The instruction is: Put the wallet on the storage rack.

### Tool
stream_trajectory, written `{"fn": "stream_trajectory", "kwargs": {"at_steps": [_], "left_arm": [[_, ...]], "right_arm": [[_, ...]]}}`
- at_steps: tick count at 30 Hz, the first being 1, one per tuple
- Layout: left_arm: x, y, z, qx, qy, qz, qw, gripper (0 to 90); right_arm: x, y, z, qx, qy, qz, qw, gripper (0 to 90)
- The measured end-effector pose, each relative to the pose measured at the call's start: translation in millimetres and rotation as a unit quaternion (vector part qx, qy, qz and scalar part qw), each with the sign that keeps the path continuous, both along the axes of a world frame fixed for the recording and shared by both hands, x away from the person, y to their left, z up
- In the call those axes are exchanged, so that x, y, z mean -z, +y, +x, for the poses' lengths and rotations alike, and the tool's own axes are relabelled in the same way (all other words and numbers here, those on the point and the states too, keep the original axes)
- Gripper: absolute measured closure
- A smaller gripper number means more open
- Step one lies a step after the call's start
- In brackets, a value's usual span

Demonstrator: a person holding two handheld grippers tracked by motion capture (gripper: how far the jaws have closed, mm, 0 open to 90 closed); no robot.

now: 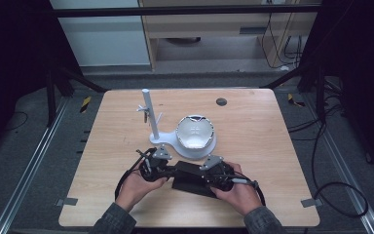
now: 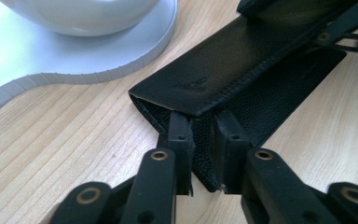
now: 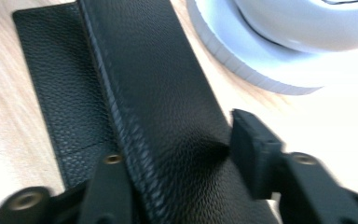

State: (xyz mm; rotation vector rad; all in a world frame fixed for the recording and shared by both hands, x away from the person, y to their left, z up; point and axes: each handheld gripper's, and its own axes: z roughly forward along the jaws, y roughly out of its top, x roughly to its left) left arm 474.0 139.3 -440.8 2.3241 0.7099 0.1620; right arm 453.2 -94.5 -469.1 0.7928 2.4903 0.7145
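Note:
A black leather case (image 1: 191,179) lies on the wooden table near its front edge, held between both hands. My left gripper (image 1: 171,170) comes at it from the left. In the left gripper view its jaws (image 2: 205,140) pinch the thin lower flap at the case's (image 2: 242,60) open end. My right gripper (image 1: 203,177) comes from the right. In the right gripper view its jaws (image 3: 182,149) straddle the case's (image 3: 149,79) thick body, and the right pad (image 3: 249,144) dents the leather.
A white stand (image 1: 195,150) sits just behind the case, with a round base, a white bowl-like shell (image 1: 194,130) and an upright post (image 1: 148,114). Its base (image 2: 74,56) lies close to the case. A small black disc (image 1: 221,102) sits near the far edge.

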Motion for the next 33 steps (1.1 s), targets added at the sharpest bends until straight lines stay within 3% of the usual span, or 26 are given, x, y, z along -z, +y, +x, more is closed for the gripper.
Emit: {"fn": "stream_trajectory", "kwargs": {"at_steps": [2, 4, 5, 6, 7, 12, 18, 19, 29, 33], "left_arm": [[-2.2, 0.8, -2.9, -0.009, -0.007, 0.002, 0.9999, 70.6], [-3.2, 1.5, -4.1, -0.016, -0.011, 0.004, 0.9998, 55.9], [-4.0, 2.3, -4.7, -0.019, -0.013, 0.005, 0.9997, 55.9], [-5.0, 3.6, -5.1, -0.020, -0.015, 0.007, 0.9997, 48.7], [-7.5, 6.3, -4.8, -0.030, -0.021, 0.009, 0.9993, 33.6], [-15.0, 8.1, -6.2, -0.019, -0.030, 0.012, 0.9993, 17.0], [-22.6, 1.8, -7.2, -0.019, -0.030, 0.032, 0.9989, 15.3], [-23.8, -0.4, -6.3, -0.020, -0.029, 0.033, 0.9989, 15.2], [-34.7, -15.9, 1.1, 0.003, -0.028, 0.047, 0.9985, 14.1], [-31.8, -16.6, 6.4, 0.008, -0.020, 0.036, 0.9991, 13.6]], "right_arm": [[-0.9, 0.2, -1.5, -0.003, -0.017, -0.013, 0.9998, 67.2], [-1.3, 0.0, -2.0, -0.005, -0.024, -0.017, 0.9996, 71.0], [-1.6, -0.5, -2.9, -0.009, -0.030, -0.018, 0.9994, 73.8], [-2.0, -1.0, -3.7, -0.012, -0.035, -0.020, 0.9991, 76.0], [-3.5, -3.8, -6.0, -0.021, -0.049, -0.022, 0.9983, 79.2], [-6.8, -12.6, -11.1, -0.031, -0.065, -0.003, 0.9974, 83.3], [-10.8, -35.2, -24.4, -0.045, -0.090, 0.042, 0.9941, 84.3], [-11.0, -42.9, -28.3, -0.043, -0.098, 0.058, 0.9926, 84.3], [-16.0, -64.3, -28.8, -0.031, -0.118, 0.104, 0.9871, 84.3], [-15.2, -69.4, -27.7, -0.029, -0.125, 0.119, 0.9845, 84.3]]}}
